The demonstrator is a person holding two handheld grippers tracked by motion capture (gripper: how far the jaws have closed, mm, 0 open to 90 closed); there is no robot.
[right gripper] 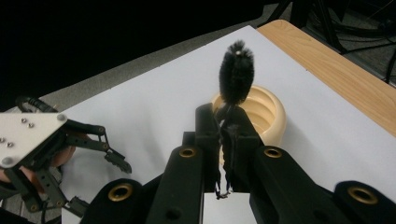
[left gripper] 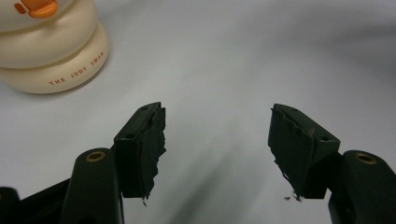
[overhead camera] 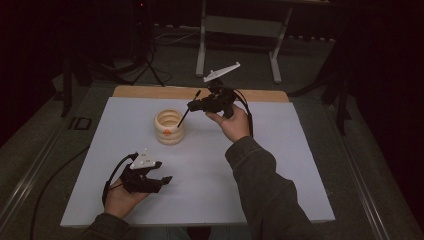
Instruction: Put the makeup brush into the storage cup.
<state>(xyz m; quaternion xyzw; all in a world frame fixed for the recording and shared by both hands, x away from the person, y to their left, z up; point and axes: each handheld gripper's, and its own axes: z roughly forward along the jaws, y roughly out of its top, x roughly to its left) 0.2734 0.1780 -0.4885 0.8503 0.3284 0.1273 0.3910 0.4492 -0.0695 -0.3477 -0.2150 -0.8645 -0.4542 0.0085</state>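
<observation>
A cream-coloured, ribbed round holder [overhead camera: 168,127] with an orange duck mark is standing open-topped on the white table sheet [overhead camera: 280,165], towards its far left; its inside is showing bare cream wall, with the tip of a black bristle brush [right gripper: 236,72] hovering over its mouth; in the high view the brush's long axis is slanting down and left from the right gripper [overhead camera: 192,105] towards the holder; that gripper's jaws are pressing together on the brush's thin stem; the left gripper [left gripper: 217,140] is resting low near the table's near left, jaws spread wide, holding nothing, apart from the holder.
</observation>
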